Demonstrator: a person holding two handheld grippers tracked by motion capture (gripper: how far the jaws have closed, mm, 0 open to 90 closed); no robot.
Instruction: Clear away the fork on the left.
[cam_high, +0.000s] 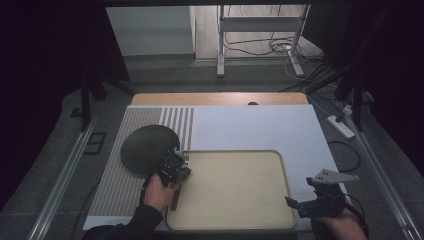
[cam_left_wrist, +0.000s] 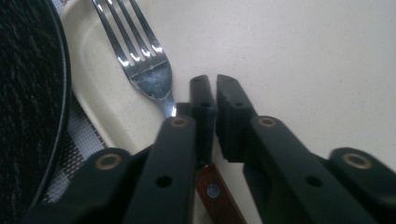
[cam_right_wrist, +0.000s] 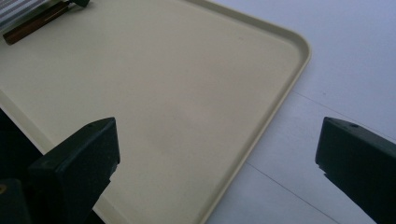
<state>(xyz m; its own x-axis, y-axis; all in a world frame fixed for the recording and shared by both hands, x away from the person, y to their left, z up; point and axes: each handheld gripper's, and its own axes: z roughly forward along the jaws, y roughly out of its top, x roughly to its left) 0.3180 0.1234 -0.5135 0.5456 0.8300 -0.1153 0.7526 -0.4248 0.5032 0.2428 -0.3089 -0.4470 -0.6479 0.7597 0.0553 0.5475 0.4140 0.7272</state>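
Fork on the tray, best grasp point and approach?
Grip the fork at its narrow neck or the wooden handle just behind it, from above, jaws closing across the width. It lies flat along the tray's left rim beside the black plate, so a side approach is blocked. The left gripper appears already shut on the neck; the right gripper is open.

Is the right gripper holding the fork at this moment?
No, the right gripper has its jaws wide apart with nothing between them, over the edge of the beige tray, while the fork lies by the left gripper.
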